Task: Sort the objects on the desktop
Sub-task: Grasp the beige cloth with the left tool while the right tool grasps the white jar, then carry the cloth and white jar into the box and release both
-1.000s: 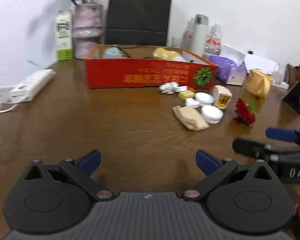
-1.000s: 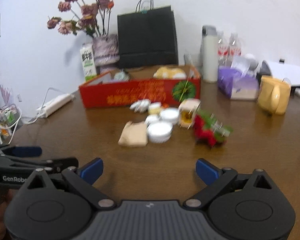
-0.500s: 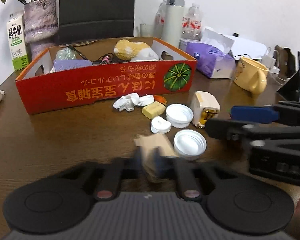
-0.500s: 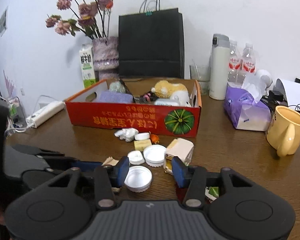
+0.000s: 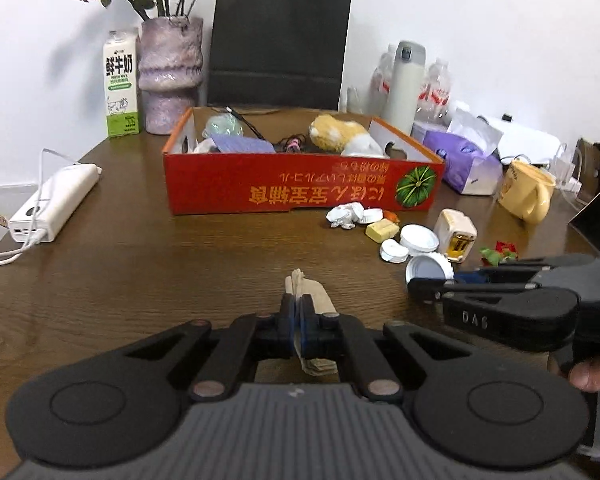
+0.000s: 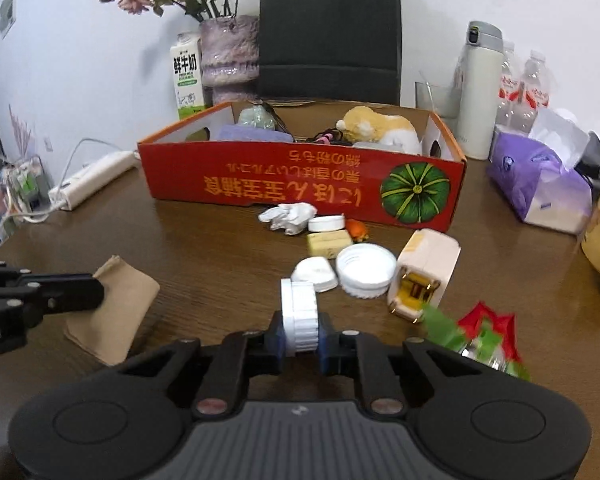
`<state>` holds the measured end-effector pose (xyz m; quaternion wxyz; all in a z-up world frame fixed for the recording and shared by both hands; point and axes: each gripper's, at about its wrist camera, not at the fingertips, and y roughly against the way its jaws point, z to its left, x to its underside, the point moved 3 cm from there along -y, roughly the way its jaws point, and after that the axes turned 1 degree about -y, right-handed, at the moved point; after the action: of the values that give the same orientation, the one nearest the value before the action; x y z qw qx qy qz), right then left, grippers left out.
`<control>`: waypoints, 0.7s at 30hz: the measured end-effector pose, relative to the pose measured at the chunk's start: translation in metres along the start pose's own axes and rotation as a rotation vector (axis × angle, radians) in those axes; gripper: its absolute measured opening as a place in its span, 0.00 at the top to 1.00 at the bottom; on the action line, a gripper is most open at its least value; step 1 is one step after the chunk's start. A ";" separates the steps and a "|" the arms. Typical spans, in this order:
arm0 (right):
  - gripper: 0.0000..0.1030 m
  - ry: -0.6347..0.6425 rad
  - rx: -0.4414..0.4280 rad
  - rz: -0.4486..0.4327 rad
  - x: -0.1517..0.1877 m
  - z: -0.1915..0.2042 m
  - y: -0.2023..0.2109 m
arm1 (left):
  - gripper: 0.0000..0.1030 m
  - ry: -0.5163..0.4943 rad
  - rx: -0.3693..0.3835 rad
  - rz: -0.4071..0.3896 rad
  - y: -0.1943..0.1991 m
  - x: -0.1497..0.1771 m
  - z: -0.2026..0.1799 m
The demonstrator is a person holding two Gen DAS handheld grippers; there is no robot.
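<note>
My left gripper (image 5: pixel 300 312) is shut on a folded tan napkin (image 5: pixel 306 290), which sticks out past the pads above the brown table. From the right wrist view the same napkin (image 6: pixel 116 308) hangs from the left gripper (image 6: pixel 94 290). My right gripper (image 6: pixel 300 334) has its jaws closing, with the pads pressing a white ribbed lid (image 6: pixel 298 312) held on edge. In the left wrist view the right gripper (image 5: pixel 424 290) holds that lid (image 5: pixel 426 269). The red cardboard box (image 5: pixel 300 196) stands behind, holding a plush toy, a purple pad and cables.
Loose on the table lie a crumpled white paper (image 6: pixel 288 216), a yellow eraser (image 6: pixel 327 241), two white lids (image 6: pixel 366 266), a cream plug adapter (image 6: pixel 426 272) and a red-green flower piece (image 6: pixel 484 332). A white power bank (image 5: pixel 54 204), tissue pack (image 5: pixel 466 164) and yellow mug (image 5: pixel 526 192) flank the box.
Both grippers moved in on the clutter and went from wide open to shut. The left took the tan napkin and drew it leftward; the right closed on a white lid.
</note>
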<state>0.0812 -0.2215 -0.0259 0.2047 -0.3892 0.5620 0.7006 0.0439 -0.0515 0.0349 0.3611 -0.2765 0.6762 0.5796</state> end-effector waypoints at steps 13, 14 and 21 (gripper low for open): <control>0.86 0.060 -0.024 -0.162 0.040 0.064 0.113 | 0.97 0.061 -0.004 -0.044 0.070 0.030 0.023; 0.86 0.061 -0.023 -0.170 0.041 0.066 0.119 | 0.97 0.060 -0.005 -0.048 0.073 0.030 0.023; 0.86 0.048 -0.015 -0.192 0.017 0.058 0.127 | 0.97 0.024 0.030 -0.120 0.076 -0.027 0.024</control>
<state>-0.0397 -0.2053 0.0441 0.2542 -0.4596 0.5215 0.6724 0.0037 -0.0163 0.0996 0.3910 -0.3180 0.6712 0.5435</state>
